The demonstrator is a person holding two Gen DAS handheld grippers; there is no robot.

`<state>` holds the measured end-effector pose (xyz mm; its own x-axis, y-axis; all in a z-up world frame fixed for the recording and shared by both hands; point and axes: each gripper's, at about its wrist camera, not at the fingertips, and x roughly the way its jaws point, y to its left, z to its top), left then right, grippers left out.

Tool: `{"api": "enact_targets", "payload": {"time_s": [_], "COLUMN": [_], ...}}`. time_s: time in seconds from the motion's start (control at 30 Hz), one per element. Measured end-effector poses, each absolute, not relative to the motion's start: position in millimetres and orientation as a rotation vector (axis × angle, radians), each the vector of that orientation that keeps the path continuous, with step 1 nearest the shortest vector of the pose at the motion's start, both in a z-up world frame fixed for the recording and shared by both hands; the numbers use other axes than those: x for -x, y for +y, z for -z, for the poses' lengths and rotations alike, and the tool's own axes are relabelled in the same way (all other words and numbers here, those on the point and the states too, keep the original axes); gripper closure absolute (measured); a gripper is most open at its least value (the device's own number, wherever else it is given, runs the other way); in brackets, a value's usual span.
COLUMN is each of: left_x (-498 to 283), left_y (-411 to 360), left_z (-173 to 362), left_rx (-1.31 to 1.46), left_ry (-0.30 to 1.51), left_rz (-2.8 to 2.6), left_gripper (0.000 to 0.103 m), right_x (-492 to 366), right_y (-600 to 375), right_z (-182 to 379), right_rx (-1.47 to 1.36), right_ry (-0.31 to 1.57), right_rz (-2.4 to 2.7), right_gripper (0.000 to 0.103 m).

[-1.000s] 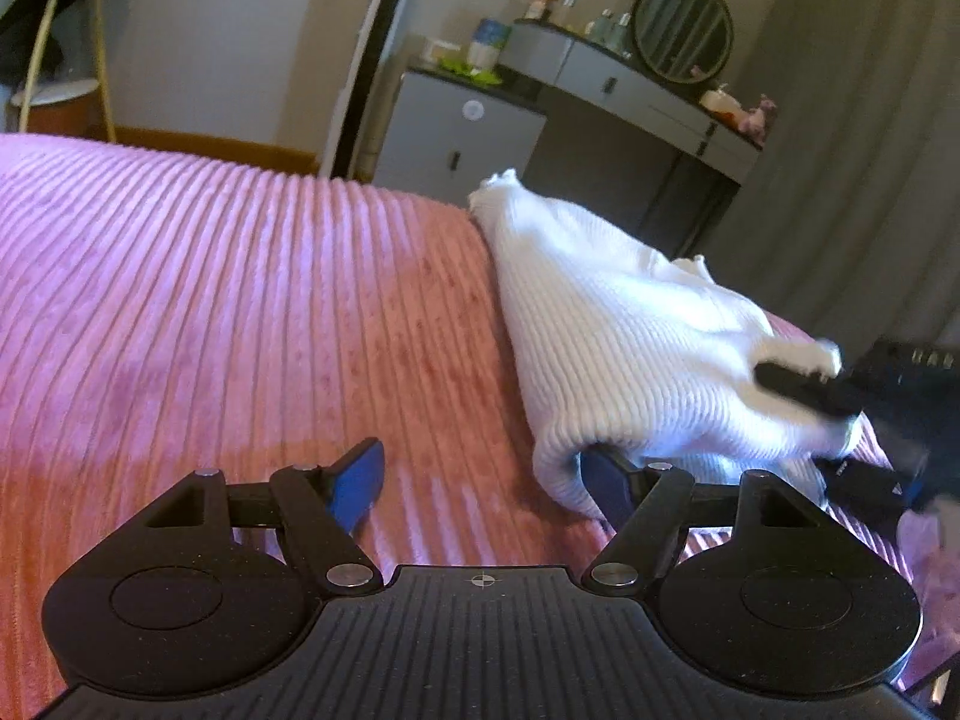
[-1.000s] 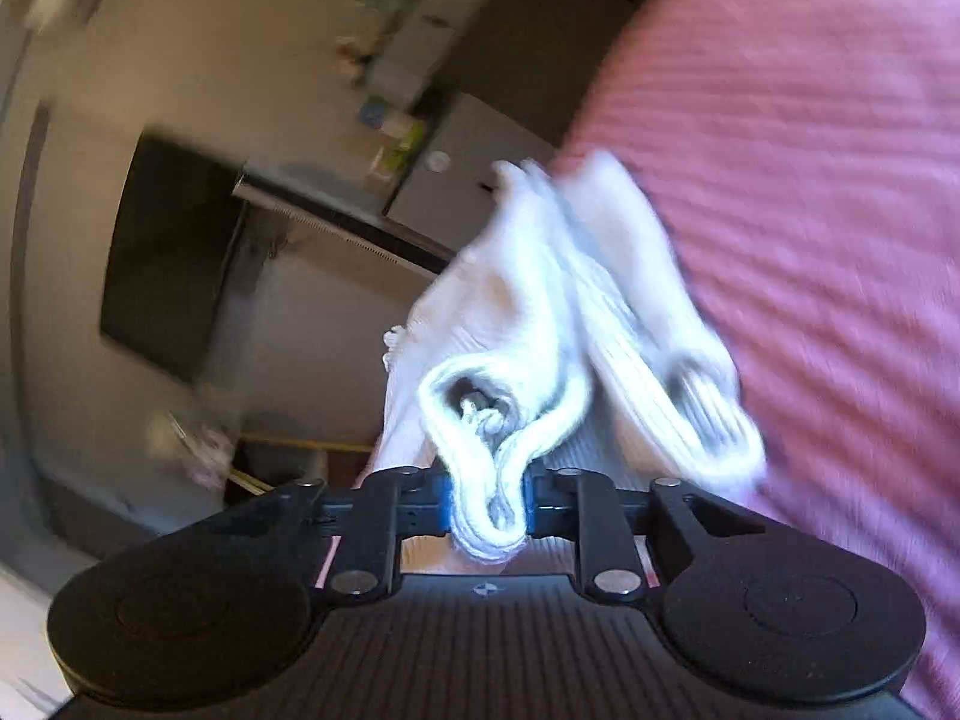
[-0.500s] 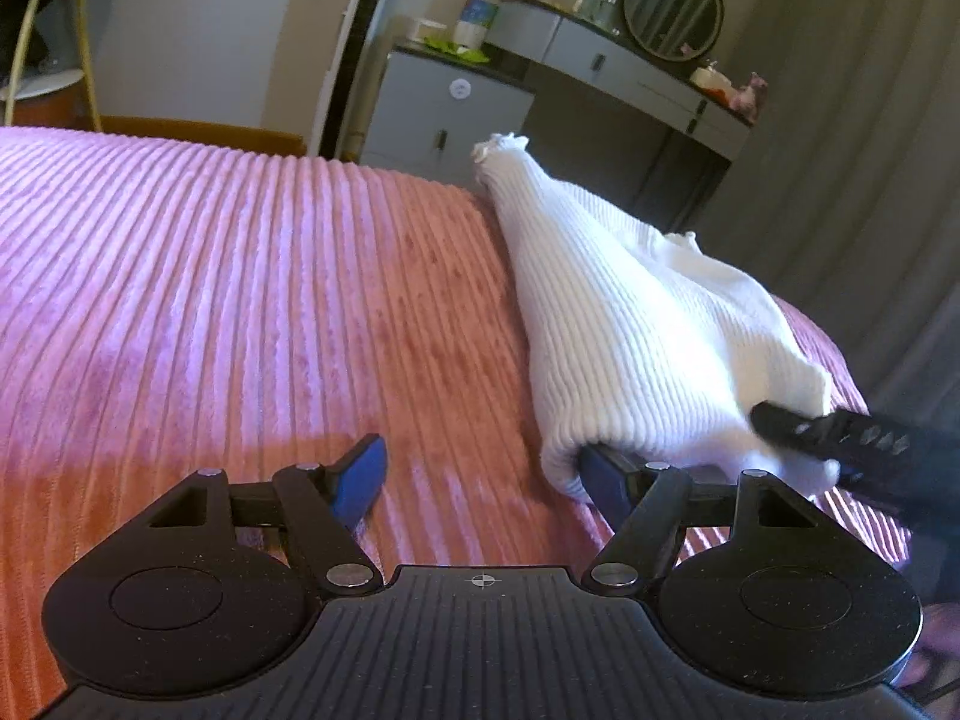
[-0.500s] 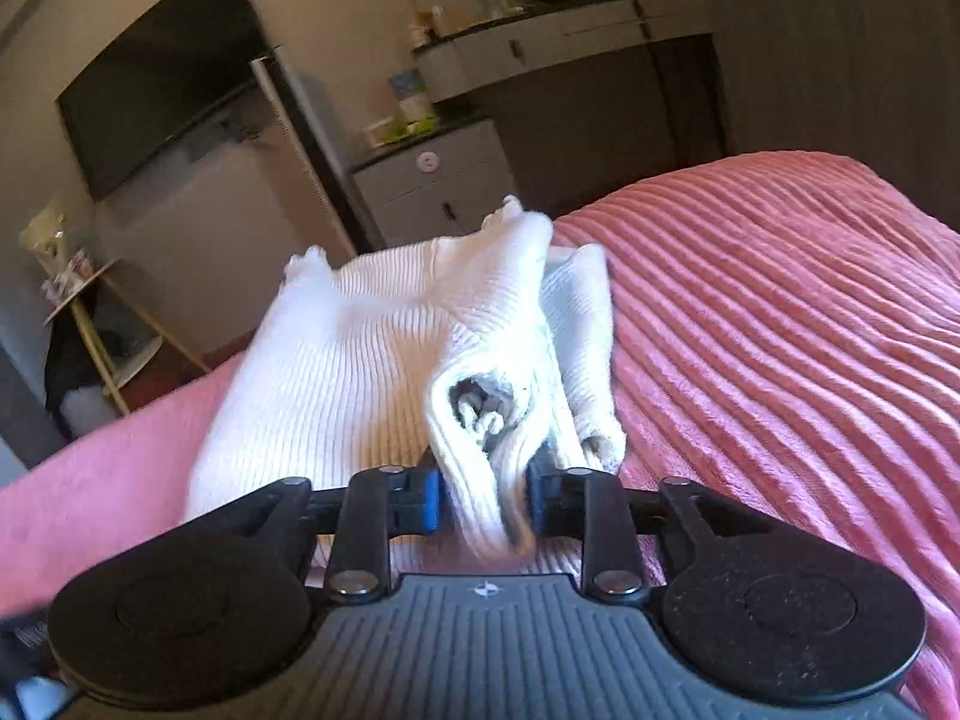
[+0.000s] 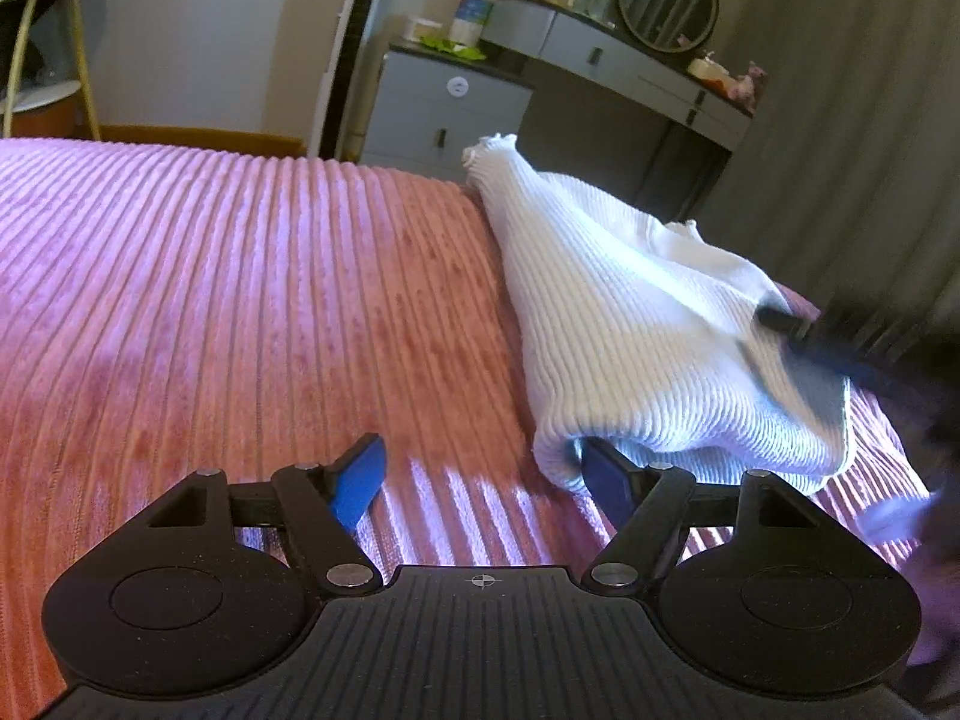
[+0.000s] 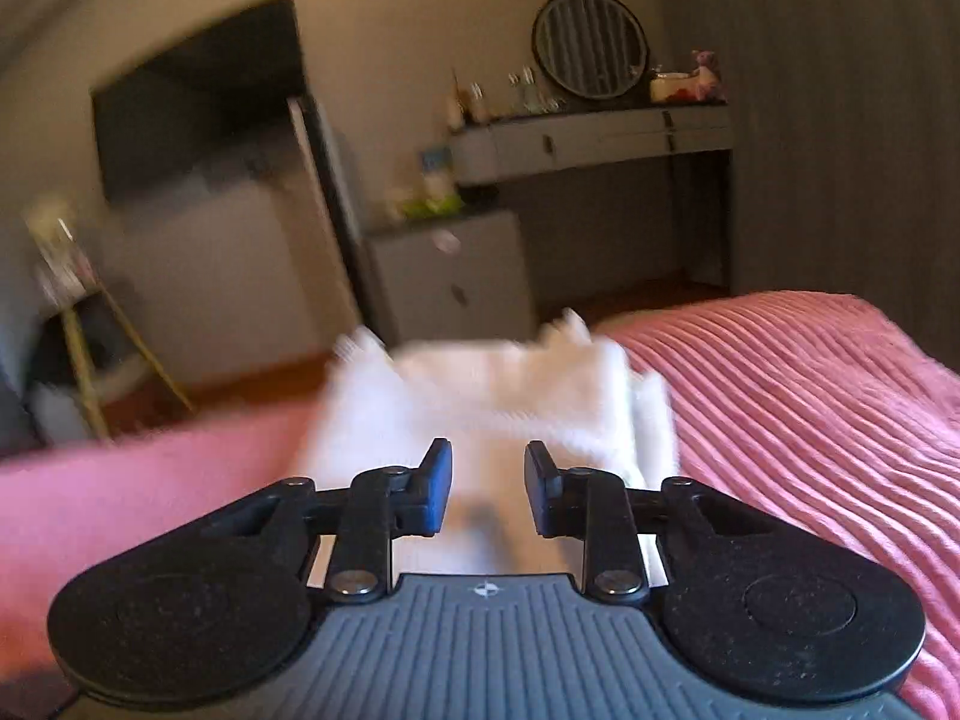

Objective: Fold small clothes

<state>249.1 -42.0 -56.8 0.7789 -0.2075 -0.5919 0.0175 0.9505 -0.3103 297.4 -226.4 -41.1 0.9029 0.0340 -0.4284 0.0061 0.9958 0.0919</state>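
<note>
lying as a white knit garment [image 5: 648, 324] on the pink ribbed bedspread [image 5: 240, 312], partly doubled over itself and narrowing to a cuff [image 5: 489, 150] at the far edge of the bed. running its long axis from the rounded near fold away toward the dresser [image 5: 630, 54], leaning slightly leftward in the left wrist view. sitting just ahead and to the right of the left gripper [image 5: 480, 468], the nearer of the two to that near fold. gaping wide there, one blue pad tucked against or under the fold, the other over bare bedspread, gripping nothing. reaching in from the garment's right side with the right gripper [image 6: 487, 480], one dark finger touching the upper layer in the left wrist view. having just been closing its jaws, yet showing a narrow gap, with blurred white cloth in and below that gap and the pads apparently not pinching it. probably calling next for a grip at the near fold and a turn across the long axis.
</note>
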Motion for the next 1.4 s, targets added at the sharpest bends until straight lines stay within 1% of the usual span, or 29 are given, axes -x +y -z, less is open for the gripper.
{"api": "enact_targets", "payload": {"time_s": [0.07, 0.1, 0.23, 0.37, 0.5, 0.57, 0.63, 0.73, 0.77, 0.83, 0.9, 0.93, 1.03, 1.2, 1.27, 1.3, 1.33, 1.37, 1.4], "left_x": [-249.7, -249.9, -249.4, -247.4, -251.2, -256.0, -269.4, -295.0, -306.3, -320.7, -333.9, -341.0, -361.9, -391.2, -400.3, -401.0, -401.7, -401.1, -399.8], "left_y": [-41.1, -40.0, -28.6, -26.9, -22.3, -17.6, -18.3, -25.5, -28.5, -32.5, -34.5, -35.1, -36.2, -38.9, -40.0, -42.8, -45.0, -47.8, -50.7], "left_z": [57.6, 56.8, 44.5, 30.7, 19.0, 14.3, 14.1, 23.2, 27.9, 35.4, 41.2, 44.3, 56.6, 78.2, 78.7, 77.8, 75.9, 73.2, 69.5], "left_rx": [0.298, 0.305, 0.402, 0.416, 0.443, 0.496, 0.520, 0.527, 0.532, 0.543, 0.570, 0.585, 0.615, 0.691, 0.676, 0.662, 0.642, 0.622, 0.602], "left_ry": [0.671, 0.671, 0.652, 0.602, 0.579, 0.569, 0.597, 0.651, 0.686, 0.720, 0.750, 0.764, 0.808, 0.859, 0.860, 0.862, 0.861, 0.855, 0.848], "left_rz": [0.128, 0.131, 0.172, 0.181, 0.184, 0.210, 0.257, 0.307, 0.321, 0.367, 0.398, 0.410, 0.438, 0.485, 0.496, 0.491, 0.485, 0.481, 0.479], "left_gripper": [0.025, 0.025, 0.031, 0.031, 0.031, 0.029, 0.028, 0.028, 0.030, 0.030, 0.030, 0.029, 0.027, 0.027, 0.032, 0.038, 0.044, 0.048, 0.053], "right_x": [-300.4, -297.9, -303.9, -312.2, -301.4, -301.7, -301.1, -297.5, -296.2, -295.5, -299.2, -302.1, -317.1, -333.2, -337.9, -338.3, -338.1, -338.2, -337.4], "right_y": [-235.8, -240.1, -247.0, -252.1, -267.1, -271.4, -276.2, -296.7, -304.6, -319.9, -333.4, -340.8, -361.6, -358.2, -349.6, -344.6, -338.9, -334.9, -332.8], "right_z": [60.0, 65.9, 65.0, 59.2, 57.1, 59.2, 56.3, 52.9, 52.3, 53.3, 59.2, 64.2, 91.9, 103.4, 106.1, 106.5, 106.1, 105.7, 104.6], "right_rx": [-0.063, -0.042, -0.067, -0.120, -0.171, -0.175, -0.208, -0.363, -0.396, -0.465, -0.540, -0.599, -0.898, -0.881, -0.834, -0.808, -0.777, -0.746, -0.737], "right_ry": [0.438, 0.403, 0.392, 0.406, 0.388, 0.402, 0.406, 0.391, 0.387, 0.383, 0.438, 0.464, 0.536, 0.515, 0.495, 0.485, 0.475, 0.476, 0.473], "right_rz": [-0.010, -0.032, -0.049, -0.054, -0.061, -0.058, -0.069, -0.096, -0.090, -0.072, -0.036, -0.061, -0.215, -0.259, -0.263, -0.249, -0.237, -0.235, -0.234], "right_gripper": [0.090, 0.091, 0.091, 0.092, 0.092, 0.095, 0.095, 0.095, 0.093, 0.084, 0.029, 0.029, 0.030, 0.030, 0.028, 0.031, 0.036, 0.051, 0.054]}}
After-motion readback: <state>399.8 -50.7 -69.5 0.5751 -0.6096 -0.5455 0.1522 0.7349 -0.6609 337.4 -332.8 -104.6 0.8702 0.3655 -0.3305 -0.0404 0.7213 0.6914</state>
